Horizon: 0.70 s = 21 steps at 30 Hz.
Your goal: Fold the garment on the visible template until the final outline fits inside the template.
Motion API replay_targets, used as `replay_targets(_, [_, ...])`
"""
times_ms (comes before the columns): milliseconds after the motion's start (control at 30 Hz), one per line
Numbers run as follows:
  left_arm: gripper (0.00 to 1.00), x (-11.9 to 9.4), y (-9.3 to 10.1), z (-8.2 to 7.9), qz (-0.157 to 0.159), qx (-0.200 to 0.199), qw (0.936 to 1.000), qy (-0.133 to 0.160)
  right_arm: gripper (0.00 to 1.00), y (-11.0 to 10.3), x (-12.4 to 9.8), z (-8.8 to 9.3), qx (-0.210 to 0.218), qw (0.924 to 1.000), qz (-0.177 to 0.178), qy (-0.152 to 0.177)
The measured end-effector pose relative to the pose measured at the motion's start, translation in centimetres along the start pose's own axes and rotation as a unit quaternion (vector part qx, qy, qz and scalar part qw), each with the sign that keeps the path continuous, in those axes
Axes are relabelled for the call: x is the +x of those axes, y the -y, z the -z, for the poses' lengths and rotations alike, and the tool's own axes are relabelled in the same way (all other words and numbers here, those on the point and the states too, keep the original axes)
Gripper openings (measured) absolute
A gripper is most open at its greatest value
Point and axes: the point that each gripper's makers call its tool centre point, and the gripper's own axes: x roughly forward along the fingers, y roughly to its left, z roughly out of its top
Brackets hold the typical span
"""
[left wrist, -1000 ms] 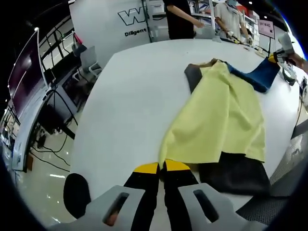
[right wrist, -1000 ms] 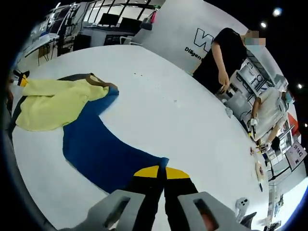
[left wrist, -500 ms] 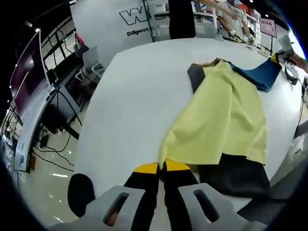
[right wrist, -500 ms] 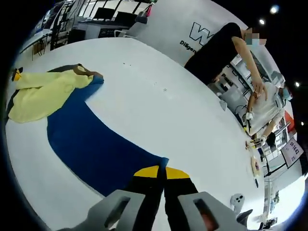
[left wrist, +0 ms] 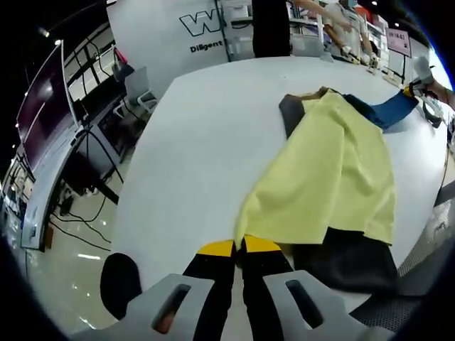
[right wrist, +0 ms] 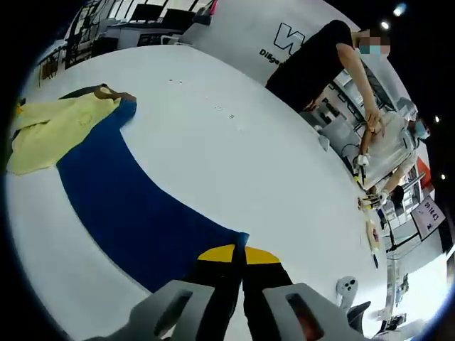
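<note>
Each hand-held gripper (left wrist: 238, 245) (right wrist: 238, 251) was clenched on the yellow-and-blue cloth garment (left wrist: 334, 170); lifting both together would keep the fold even.

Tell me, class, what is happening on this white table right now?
A person is working a garment with two handheld grippers. The left gripper is shut on a corner of the yellow panel, which lies over a dark section. The right gripper is shut on the tip of the blue sleeve, stretched flat across the white table. The garment is spread out, not yet folded. Other people stand at the table's far edge.
</note>
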Motion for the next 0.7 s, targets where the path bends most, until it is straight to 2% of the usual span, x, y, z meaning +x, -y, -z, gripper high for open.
replay_targets(200, [0.04, -0.1, 0.1, 0.0, 0.0, -0.001, 1.0, 0.0, 0.0, 0.5, 0.1, 1.1, 0.01, 0.9999, 0.007, -0.01])
replay_targets(400, [0.04, -0.1, 0.3, 0.2, 0.0, -0.002, 1.0, -0.002, 0.0, 0.0, 0.1, 2.7, 0.021, 0.9992, 0.005, -0.032])
replay_targets(600, [0.04, -0.1, 0.3, 0.3, -0.001, -0.003, 1.0, -0.004, 0.0, -0.7, 0.9, 5.1, 0.038, 0.9973, -0.007, -0.062])
replay_targets(700, [0.04, -0.1, 0.3, 0.4, -0.002, -0.004, 1.0, -0.005, 0.0, -1.1, 1.0, 5.6, 0.042, 0.9967, -0.013, -0.069])
